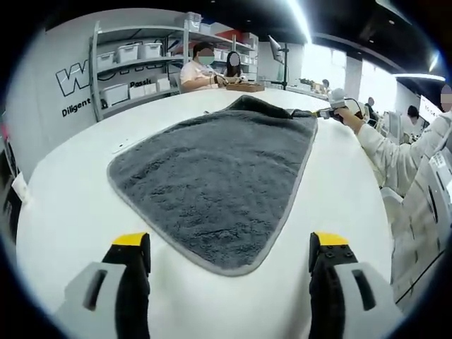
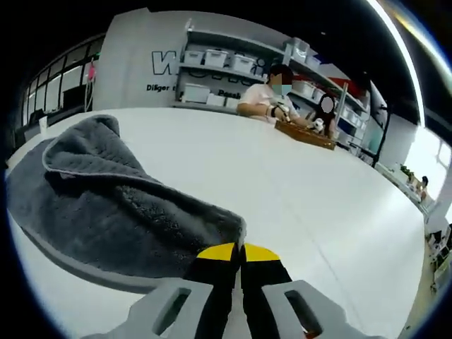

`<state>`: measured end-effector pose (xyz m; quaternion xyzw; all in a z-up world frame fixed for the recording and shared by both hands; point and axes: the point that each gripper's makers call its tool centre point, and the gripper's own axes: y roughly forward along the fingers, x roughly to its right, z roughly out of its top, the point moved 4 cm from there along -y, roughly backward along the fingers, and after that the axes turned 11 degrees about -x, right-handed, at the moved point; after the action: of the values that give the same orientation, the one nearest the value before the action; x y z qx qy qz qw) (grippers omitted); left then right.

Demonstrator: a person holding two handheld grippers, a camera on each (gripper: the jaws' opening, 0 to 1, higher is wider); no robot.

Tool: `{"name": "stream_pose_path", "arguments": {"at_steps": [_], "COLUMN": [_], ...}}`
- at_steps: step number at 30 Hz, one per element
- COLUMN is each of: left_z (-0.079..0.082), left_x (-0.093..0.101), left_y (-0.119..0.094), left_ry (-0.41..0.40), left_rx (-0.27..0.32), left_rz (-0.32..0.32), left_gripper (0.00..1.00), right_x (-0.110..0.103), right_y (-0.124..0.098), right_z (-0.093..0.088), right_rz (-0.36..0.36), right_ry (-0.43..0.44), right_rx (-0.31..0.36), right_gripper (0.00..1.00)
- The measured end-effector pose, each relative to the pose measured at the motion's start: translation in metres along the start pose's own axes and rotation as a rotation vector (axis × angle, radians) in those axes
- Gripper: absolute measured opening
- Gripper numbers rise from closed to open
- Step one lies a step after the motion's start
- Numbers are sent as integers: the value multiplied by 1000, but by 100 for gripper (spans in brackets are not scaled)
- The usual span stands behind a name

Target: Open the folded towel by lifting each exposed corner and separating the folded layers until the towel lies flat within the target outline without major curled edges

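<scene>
Lying spread on the white worktop (image 1: 63,205), the grey towel (image 1: 212,180) sits just ahead of the left tongs (image 1: 229,258), its nearest rounded corner reaching between their two yellow-tipped jaws, which stand wide apart with nothing held. The towel's pale edging runs along both sides away from that corner. At the far side from the left tongs, one corner is raised off the worktop and pinched by the right tongs (image 1: 319,113), held in a person's hand (image 1: 347,113) with a light sleeve (image 1: 395,155) trailing toward the right edge.

In the right gripper view the right tongs (image 2: 239,253) have their yellow tips pressed together on the towel's (image 2: 106,205) corner, the cloth draping down and away to the left of the jaws in a loose fold, part of it humped up and curled over itself. Bare worktop (image 2: 296,183) stretches ahead and to the right of these tongs. Beyond it, two people sit at a wooden tray (image 2: 307,134) in front of shelving (image 2: 226,70) stacked with white bins
</scene>
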<state>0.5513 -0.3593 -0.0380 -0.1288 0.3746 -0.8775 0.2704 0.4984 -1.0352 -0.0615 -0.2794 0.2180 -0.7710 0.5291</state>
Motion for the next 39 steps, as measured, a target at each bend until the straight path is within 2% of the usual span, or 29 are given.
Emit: {"name": "stream_pose_path", "arguments": {"at_steps": [6, 9, 14, 17, 19, 21, 23, 26, 32, 34, 39], "left_z": [1, 1, 1, 1, 0, -2, -2, -2, -2, -2, -1], "left_x": [1, 0, 1, 1, -2, -5, -6, -5, -3, -4, -5], "left_y": [1, 1, 1, 1, 1, 0, -1, -1, 0, -1, -1], "left_ry": [2, -2, -6, -11, -44, -51, -58, -56, -53, -55, -61], "left_rx": [-1, 0, 2, 5, 6, 4, 7, 12, 11, 12, 18], "left_rz": [-2, -3, -4, -4, 4, 12, 19, 16, 10, 13, 13], "left_gripper": [91, 91, 90, 90, 90, 90, 90, 90, 90, 90, 90], "right_x": [1, 4, 14, 18, 21, 22, 20, 20, 4, -5, -30], "right_y": [3, 1, -3, -10, -16, -21, -26, -32, -45, -48, -59], "right_z": [1, 2, 4, 6, 6, 6, 7, 9, 18, 20, 31], "right_rz": [-24, -66, -140, -172, -184, -181, -155, -143, -99, -81, -36], "right_ry": [-13, -29, -30, -7, 35, 58, 94, 101, 60, 33, -25], "right_rx": [-11, -27, -60, -63, -62, -57, -49, -49, -48, -68, -63], "right_gripper": [0, 3, 20, 35, 48, 62, 71, 79, 94, 99, 99]}}
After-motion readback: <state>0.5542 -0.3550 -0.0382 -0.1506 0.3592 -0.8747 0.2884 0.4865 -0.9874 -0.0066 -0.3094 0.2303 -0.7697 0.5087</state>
